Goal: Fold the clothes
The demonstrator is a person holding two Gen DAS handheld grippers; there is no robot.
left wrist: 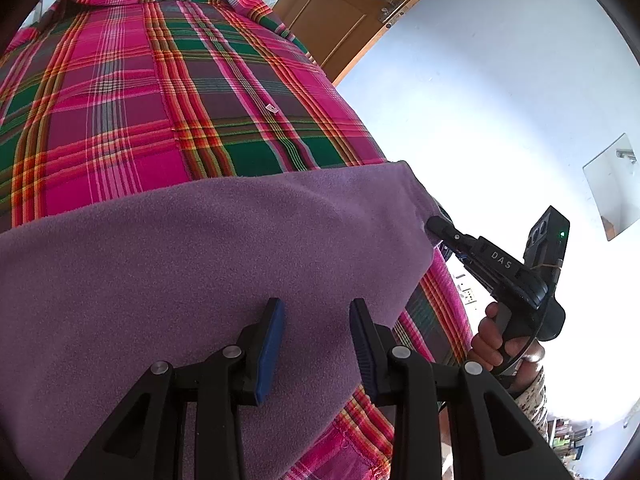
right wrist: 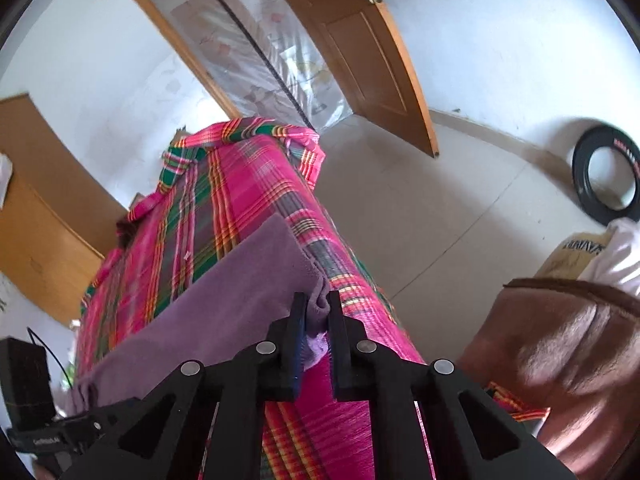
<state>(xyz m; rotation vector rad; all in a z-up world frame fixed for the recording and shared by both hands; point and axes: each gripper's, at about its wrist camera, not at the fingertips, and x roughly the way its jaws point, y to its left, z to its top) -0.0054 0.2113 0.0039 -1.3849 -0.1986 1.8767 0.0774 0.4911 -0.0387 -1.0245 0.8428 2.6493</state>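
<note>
Blue-padded left tool (left wrist: 317,320) gapes above the purple fleece cloth (left wrist: 180,264) while my right tool (right wrist: 317,312) pinches its corner; I'd keep that edge taut over the plaid bedspread (left wrist: 120,100).

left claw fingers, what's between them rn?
Purple fleece cloth fills the gap of the left claw in the left wrist view, though the blue pads stand apart. The right claw pinches its corner.

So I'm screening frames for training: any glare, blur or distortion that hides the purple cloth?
Left wrist view: the white wall is blown out, but the purple cloth is evenly lit and sharp. Right wrist view: strong fisheye bending at the door; the brown seat is soft, while the cloth in the right gripper stays clear.
</note>
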